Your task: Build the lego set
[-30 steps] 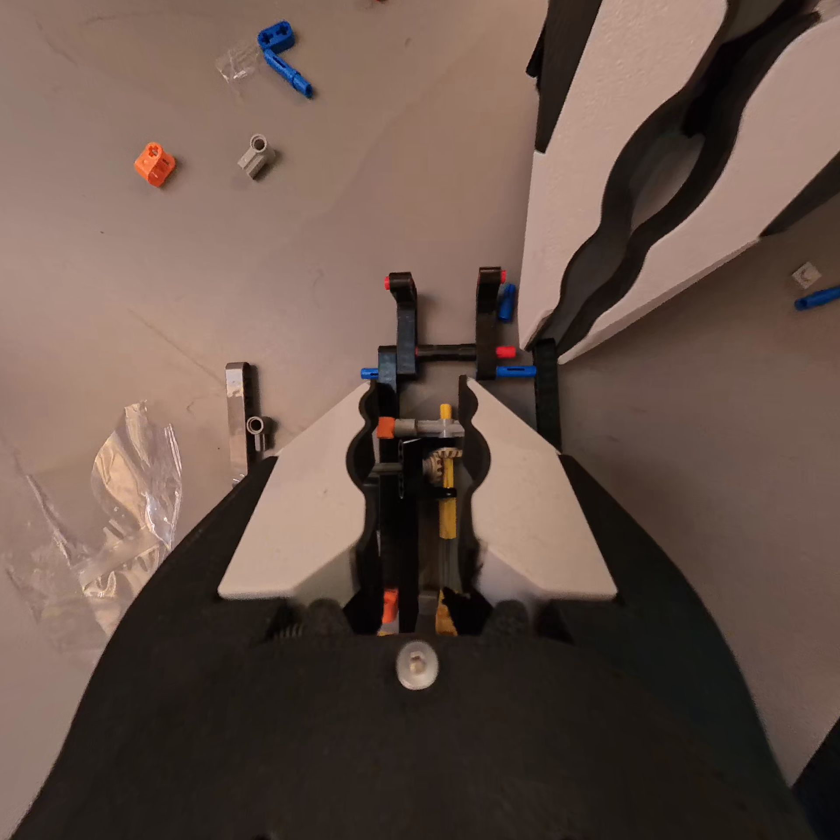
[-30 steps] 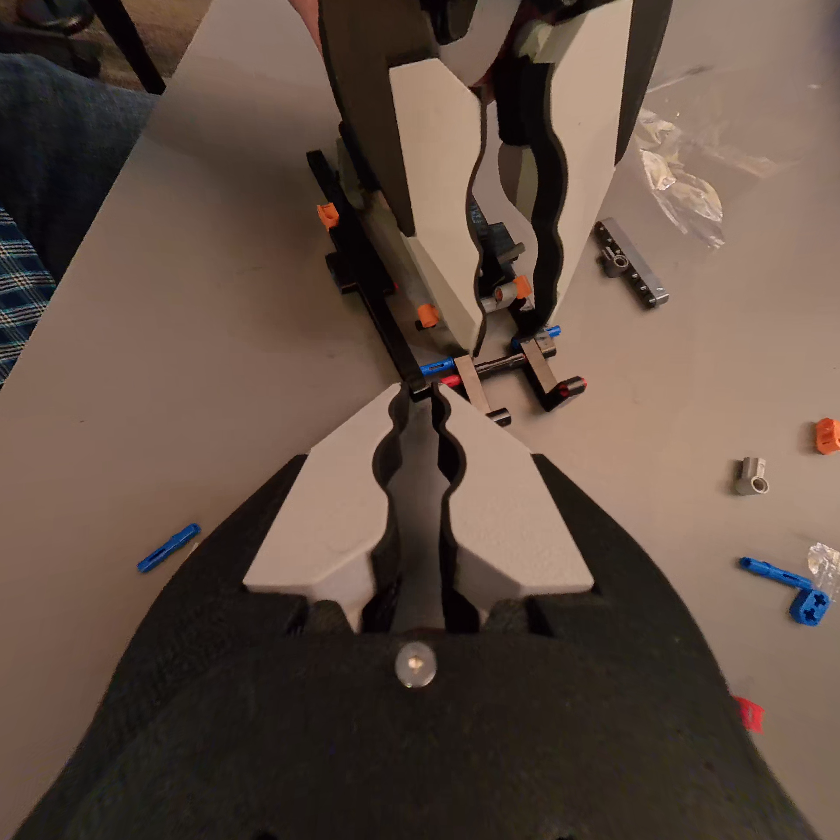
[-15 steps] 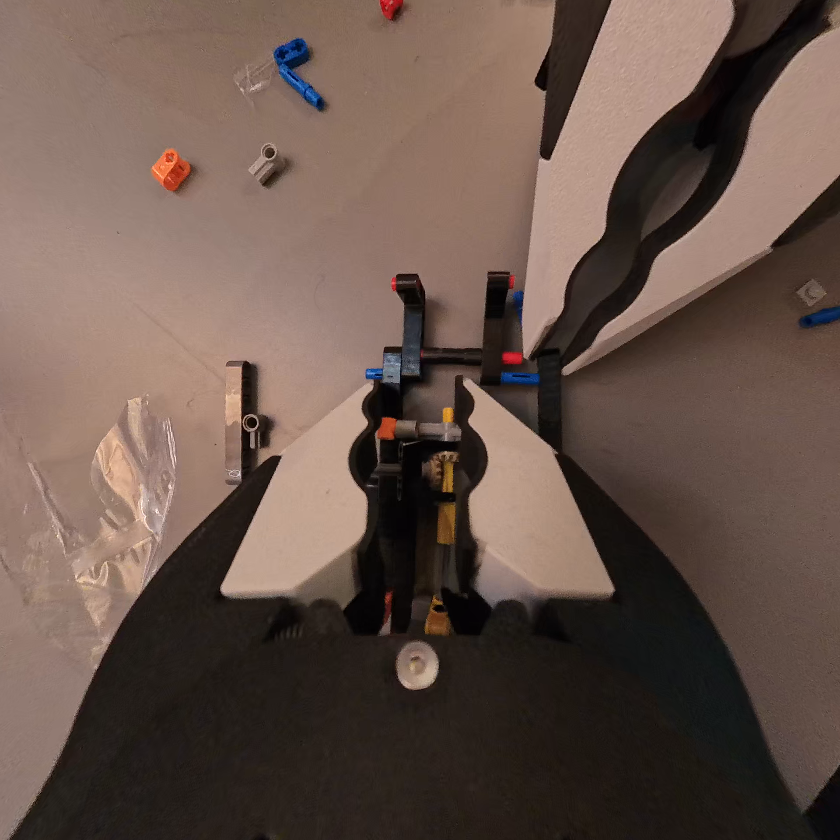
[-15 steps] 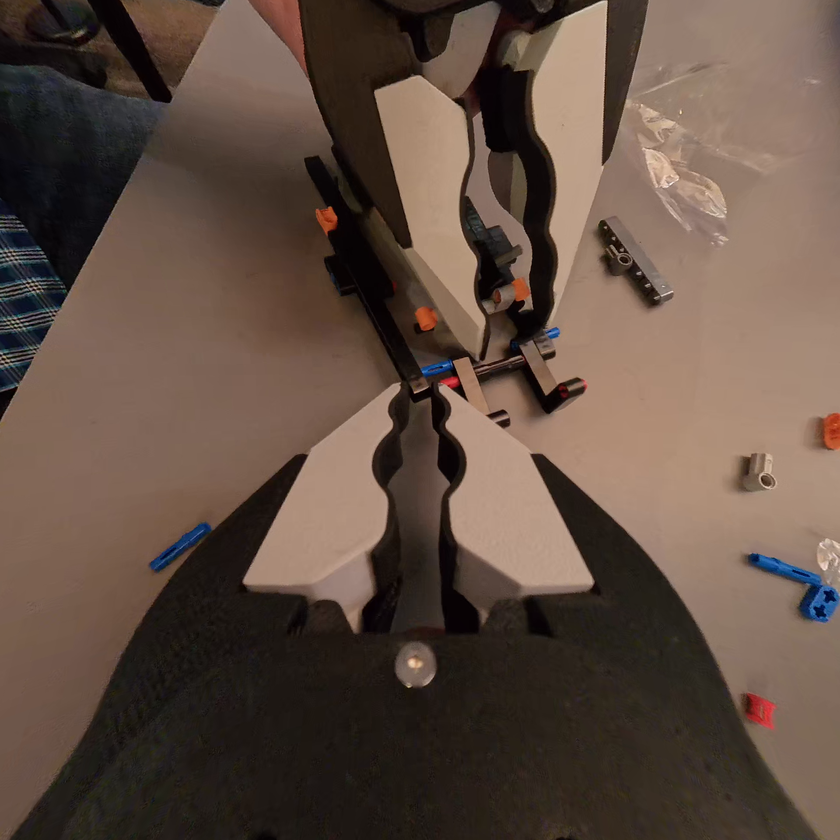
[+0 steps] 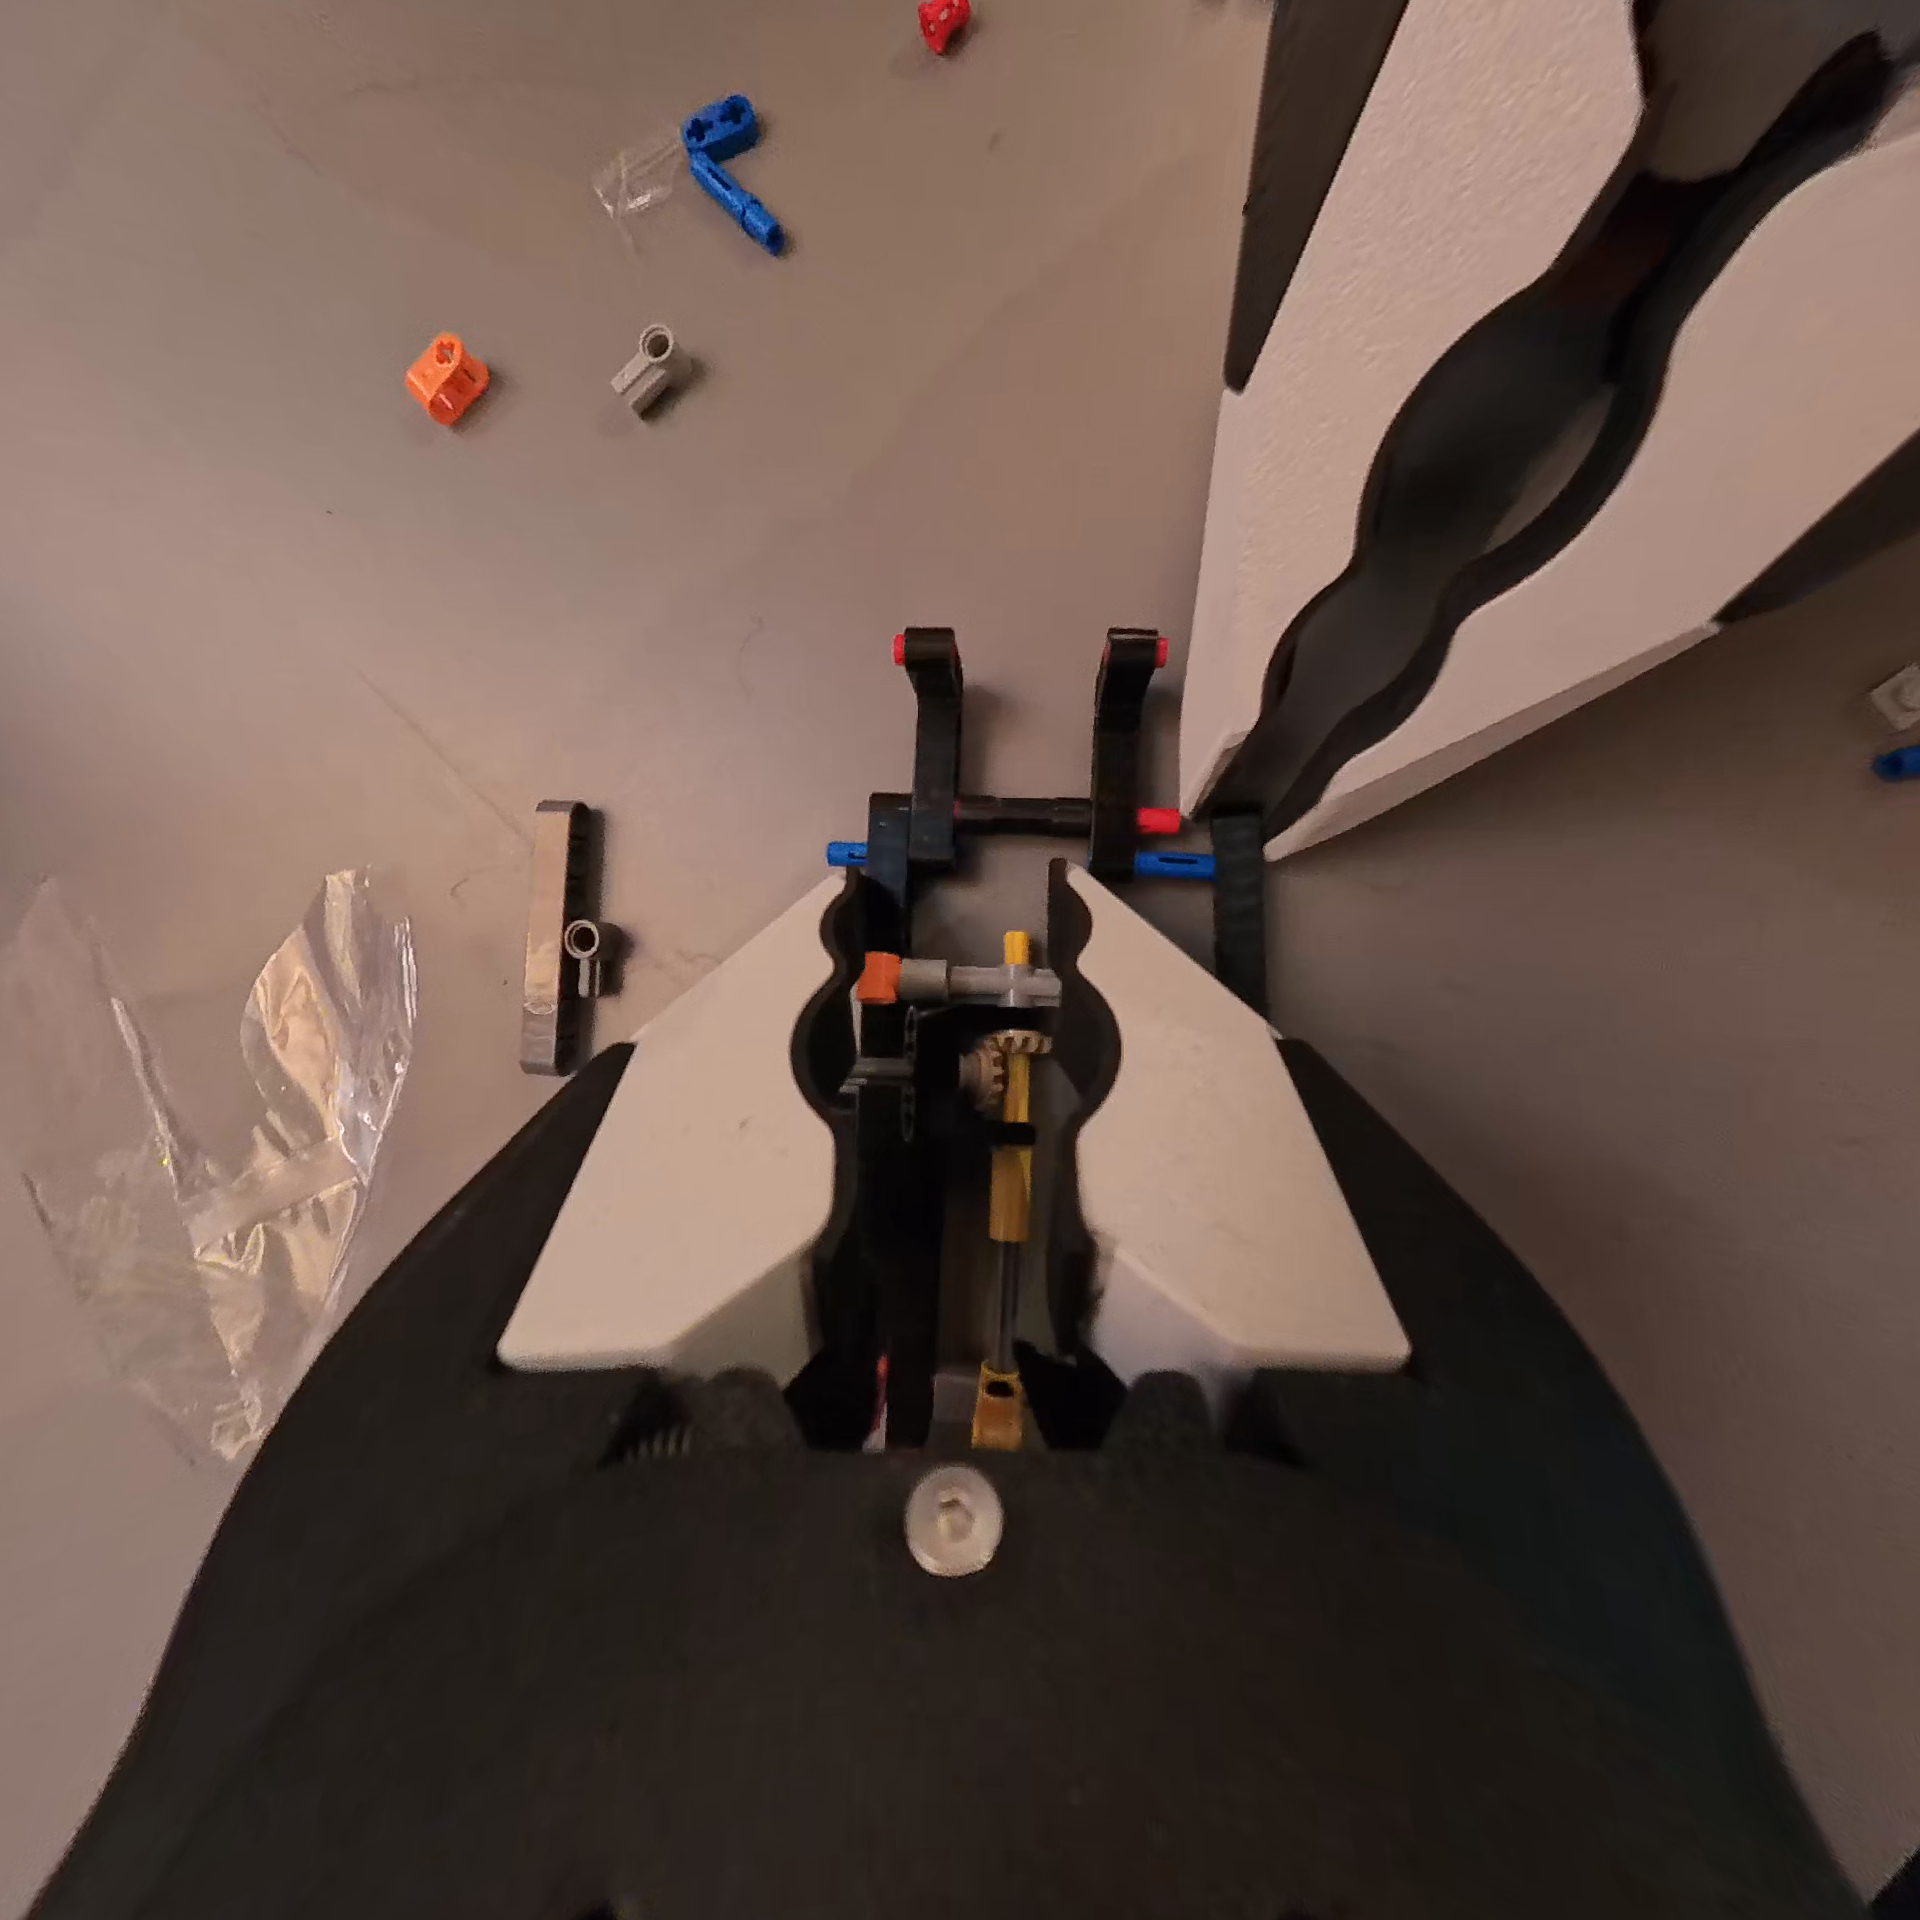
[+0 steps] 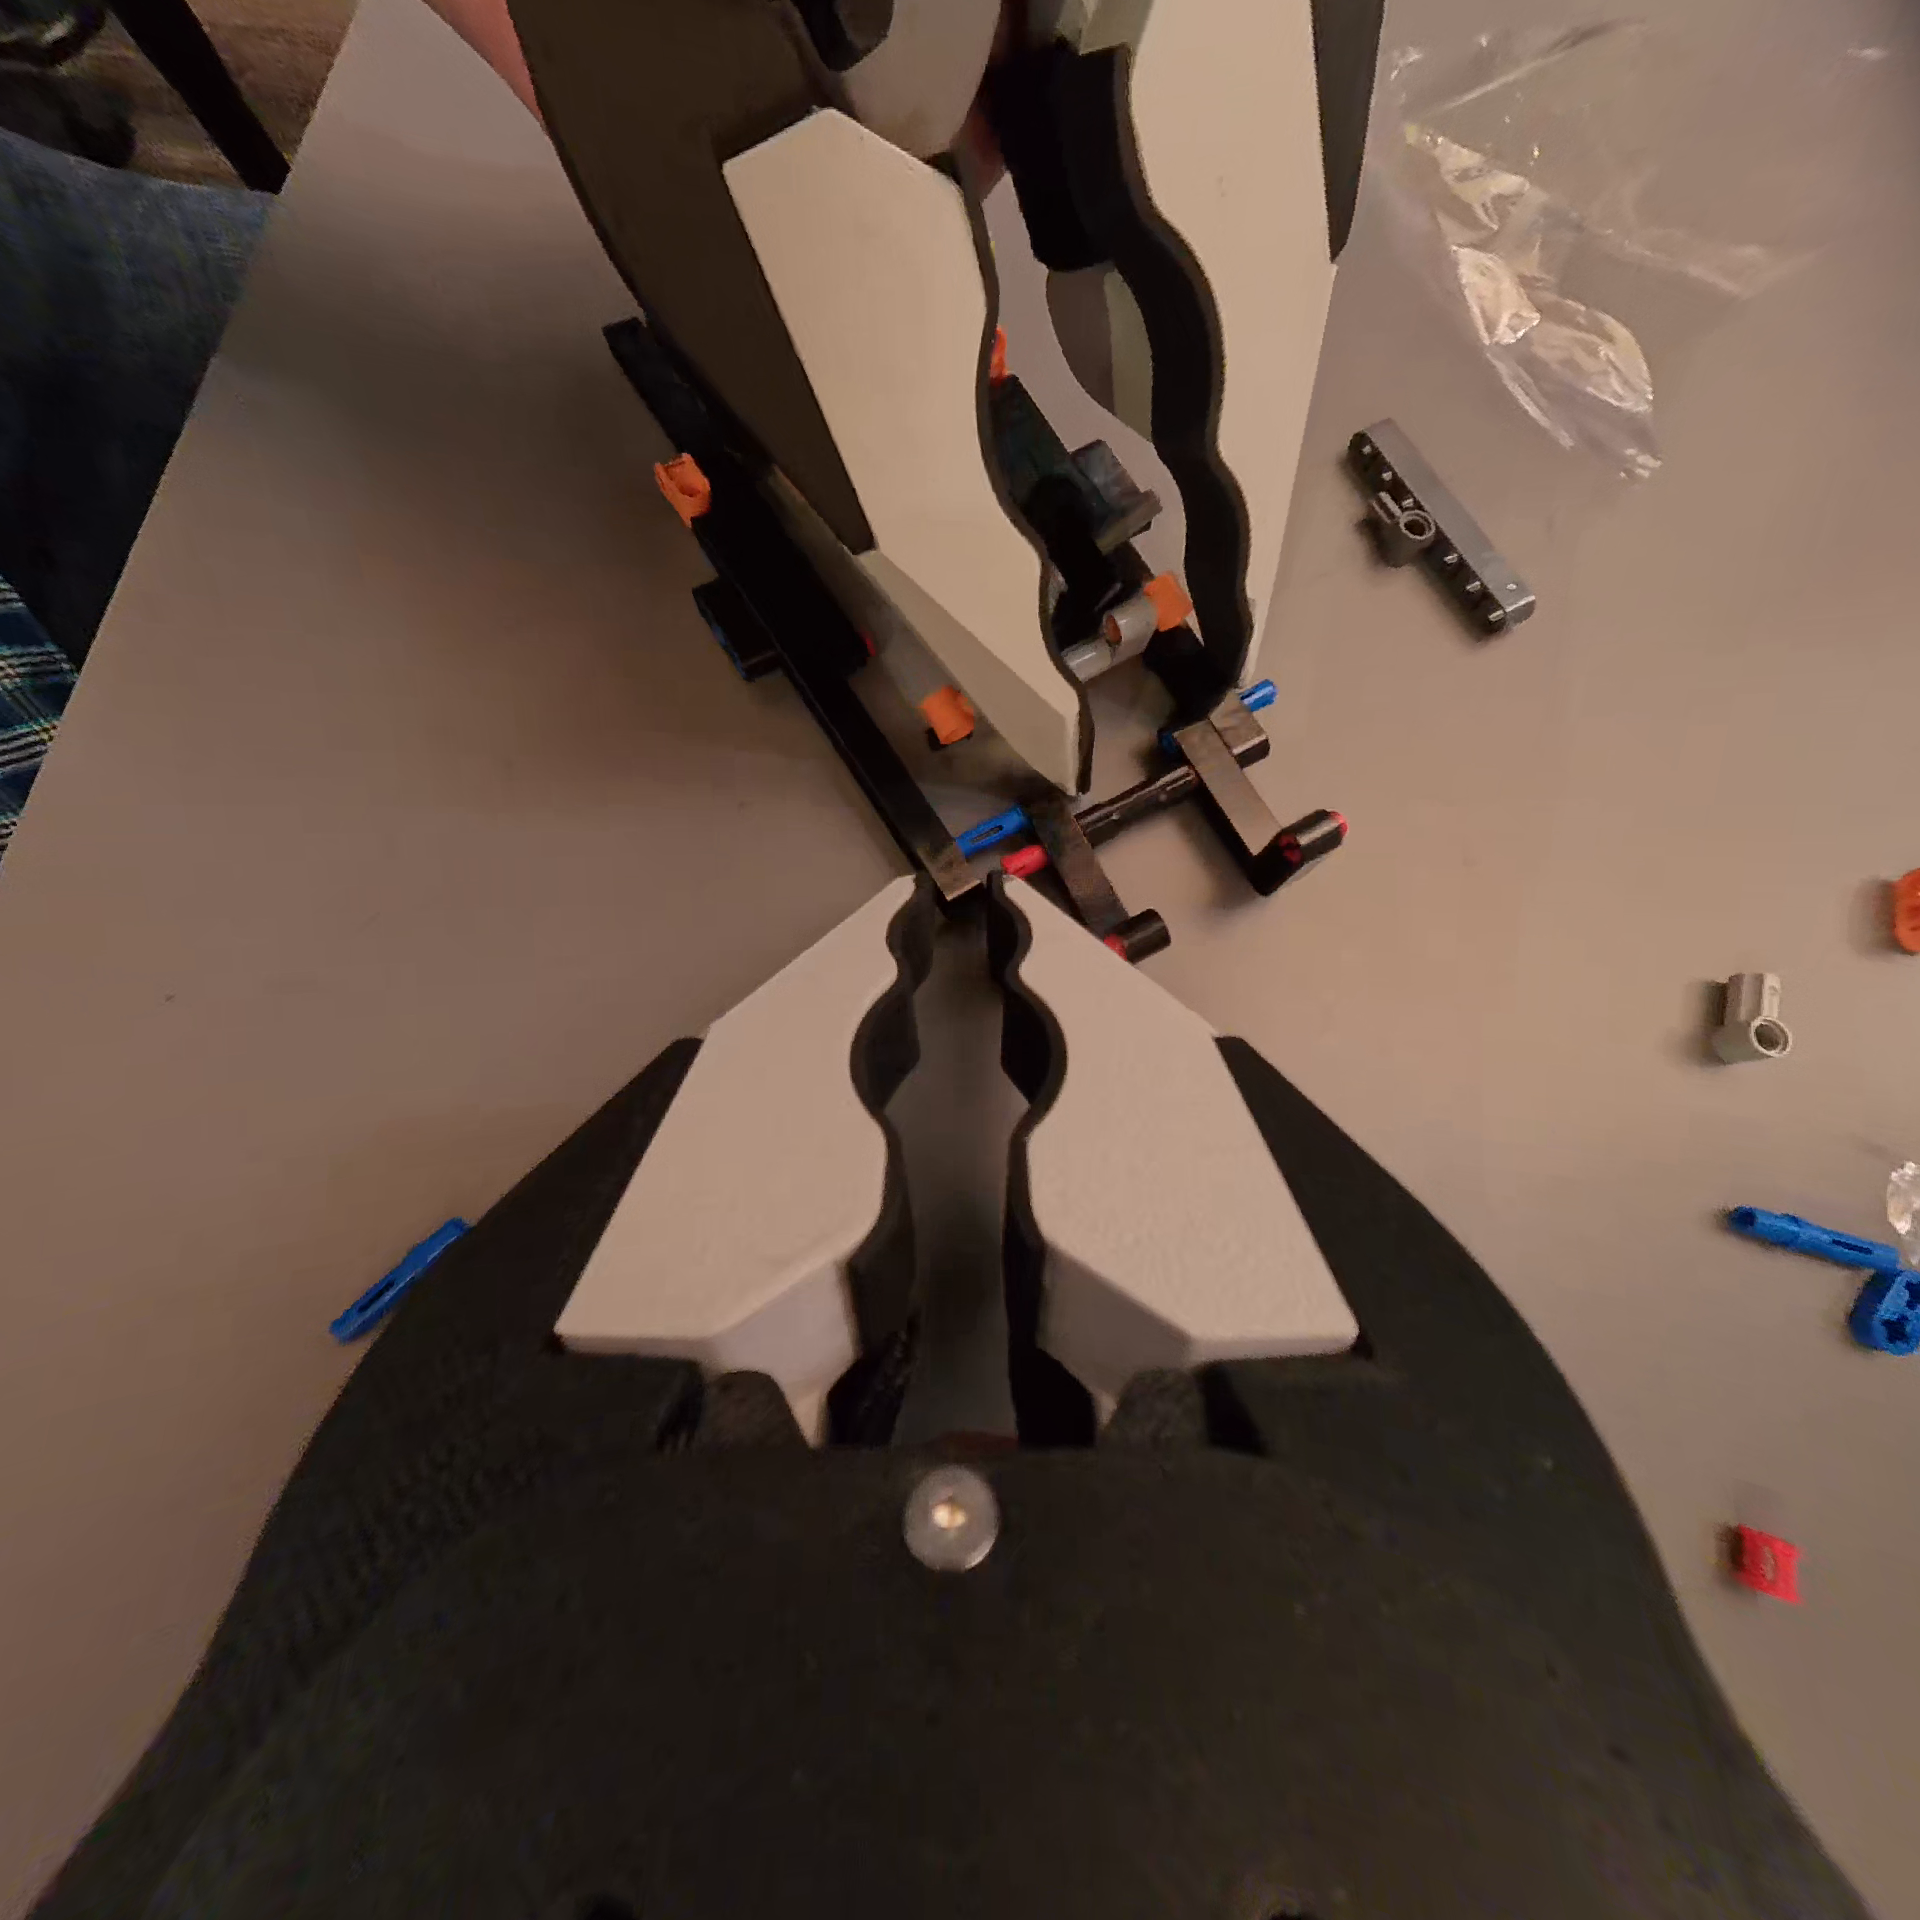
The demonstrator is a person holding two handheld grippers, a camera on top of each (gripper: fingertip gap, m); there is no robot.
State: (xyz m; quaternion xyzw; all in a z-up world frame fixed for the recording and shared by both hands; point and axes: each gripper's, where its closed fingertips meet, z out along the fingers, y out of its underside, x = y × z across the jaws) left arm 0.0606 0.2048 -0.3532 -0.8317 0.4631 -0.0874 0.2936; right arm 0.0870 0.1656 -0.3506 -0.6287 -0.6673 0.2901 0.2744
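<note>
A partly built lego assembly (image 5: 935, 831) of black beams with blue and red pins, a yellow axle, a tan gear and orange bushes lies on the grey table. My left gripper (image 5: 954, 878) is shut on it, its fingers along both sides of the middle. In the right wrist view the assembly (image 6: 1226, 769) runs away from me under the left gripper (image 6: 1153, 717). My right gripper (image 6: 956, 885) is shut on the near end of the assembly's long black beam (image 6: 831, 675). It shows in the left wrist view (image 5: 1236, 831) at the upper right, tips on that beam end.
Loose parts lie on the table: orange connector (image 5: 447, 379), grey connector (image 5: 649, 369), blue angled piece (image 5: 727, 171), red piece (image 6: 1766, 1564), grey beam with a pin (image 5: 561, 935), blue pin (image 6: 400, 1278). A clear plastic bag (image 5: 229, 1143) lies left. The table edge (image 6: 260, 312) and a person's leg are behind.
Both grippers keep their hold on the assembly. The left wrist view has shifted a little, so the loose parts sit lower and further right, and a red piece shows at the top.
</note>
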